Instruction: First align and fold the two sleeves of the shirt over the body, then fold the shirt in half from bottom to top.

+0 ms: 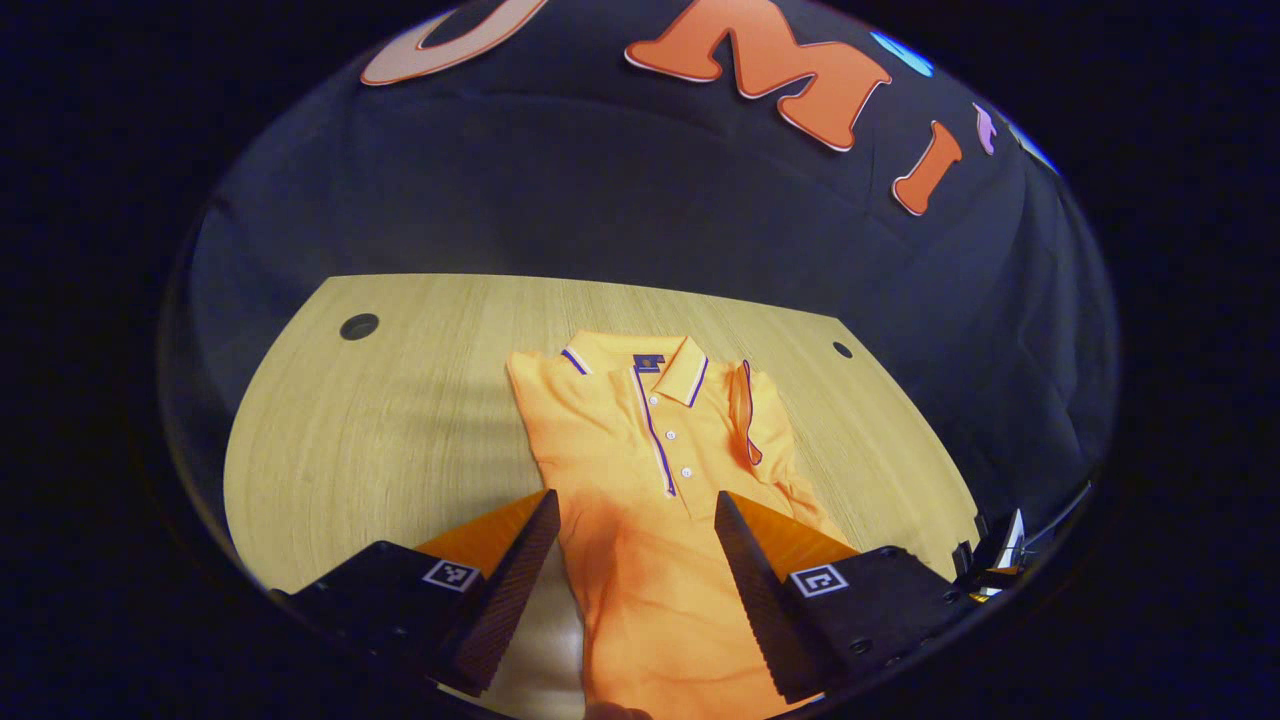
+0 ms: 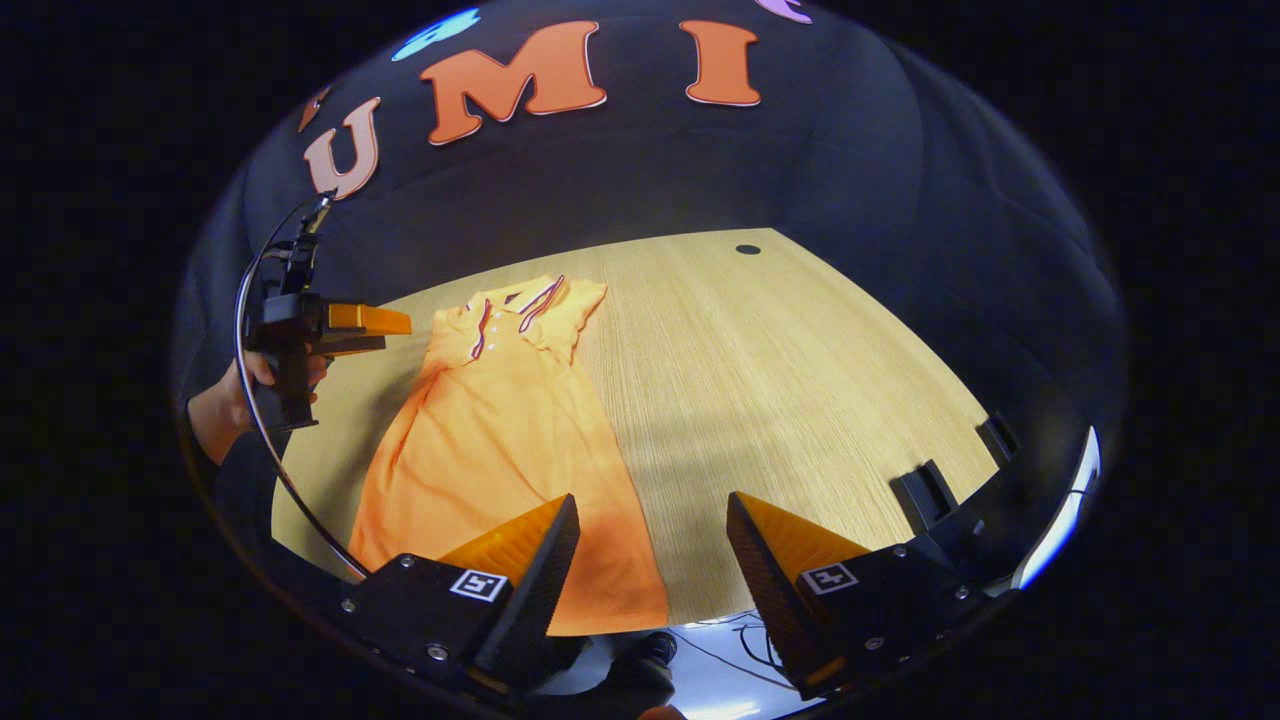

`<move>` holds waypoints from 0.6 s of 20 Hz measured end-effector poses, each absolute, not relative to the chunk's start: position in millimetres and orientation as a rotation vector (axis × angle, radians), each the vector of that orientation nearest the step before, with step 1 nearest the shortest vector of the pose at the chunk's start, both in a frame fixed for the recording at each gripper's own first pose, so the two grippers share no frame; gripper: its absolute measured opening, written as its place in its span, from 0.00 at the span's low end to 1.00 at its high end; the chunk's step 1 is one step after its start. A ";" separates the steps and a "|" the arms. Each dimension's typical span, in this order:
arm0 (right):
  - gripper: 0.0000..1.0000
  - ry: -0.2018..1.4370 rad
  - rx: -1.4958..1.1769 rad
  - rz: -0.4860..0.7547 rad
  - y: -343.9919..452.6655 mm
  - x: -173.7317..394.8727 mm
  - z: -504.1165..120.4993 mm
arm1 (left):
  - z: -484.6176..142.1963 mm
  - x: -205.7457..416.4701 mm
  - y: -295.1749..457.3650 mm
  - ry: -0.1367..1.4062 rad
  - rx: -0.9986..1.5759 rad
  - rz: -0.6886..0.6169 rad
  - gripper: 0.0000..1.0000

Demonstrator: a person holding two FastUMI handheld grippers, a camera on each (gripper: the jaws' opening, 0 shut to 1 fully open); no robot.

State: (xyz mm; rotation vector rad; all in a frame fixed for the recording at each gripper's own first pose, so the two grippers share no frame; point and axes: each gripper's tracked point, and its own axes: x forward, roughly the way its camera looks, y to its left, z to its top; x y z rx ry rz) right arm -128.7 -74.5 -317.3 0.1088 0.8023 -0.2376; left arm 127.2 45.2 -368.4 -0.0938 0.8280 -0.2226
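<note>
So from where I'm driving this, the orange short-sleeved polo shirt with the purple-trimmed collar (image 1: 640, 470) is lying flat on the light wood-grain surface (image 1: 400, 430), both sleeves already folded in over the body. In the left gripper view my left claw (image 1: 636, 512) is hovering right over the lower half of it, wide open with nothing in it, and the shirt runs straight ahead between the two fingers, collar at the far end. In the right gripper view the right claw (image 2: 652, 515) is also wide open and empty. It's sitting over the shirt's (image 2: 500, 440) bottom hem corner, so the fabric is mostly under and ahead of its left finger, while bare surface (image 2: 800, 380) is ahead of the other one. The left claw (image 2: 385, 320) shows up farther off there, just beside the collar end, held in a hand (image 2: 235, 395).
</note>
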 end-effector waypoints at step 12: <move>0.91 0.848 0.039 0.012 -58.2 -161.0 -357.1 | -364.2 -39.6 69.5 0.765 -0.011 -0.033 0.96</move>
